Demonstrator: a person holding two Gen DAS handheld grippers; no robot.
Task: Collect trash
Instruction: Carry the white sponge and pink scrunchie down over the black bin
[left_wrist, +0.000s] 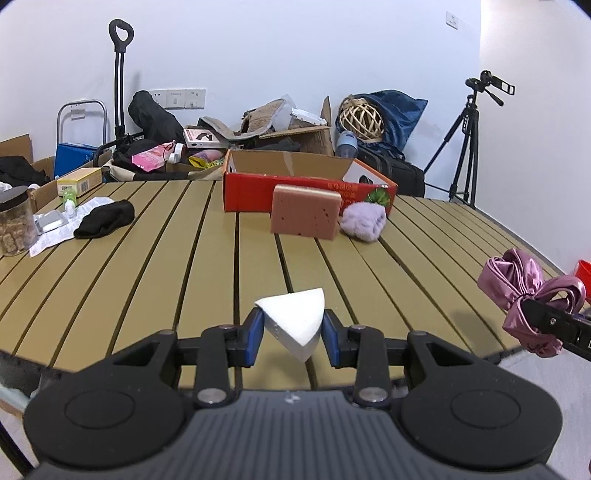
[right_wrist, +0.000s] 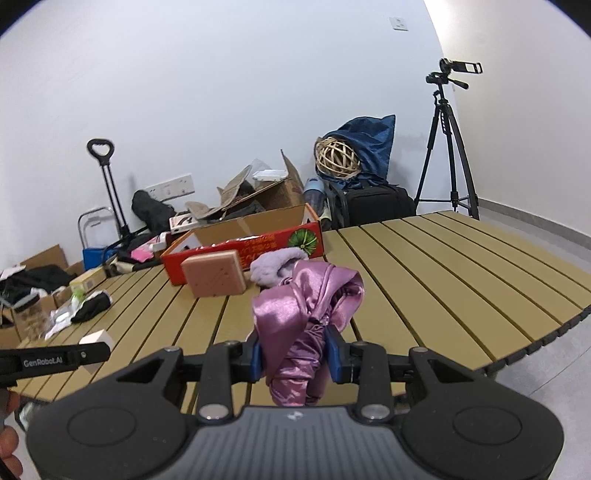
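Left gripper (left_wrist: 293, 334): clenched on white foam wedge (left_wrist: 295, 321), lifted clear over slatted table (left_wrist: 147, 258) | Right gripper (right_wrist: 294, 356): grasping pink satin cloth (right_wrist: 306, 317), likewise raised | Judgement: both carried for disposal.
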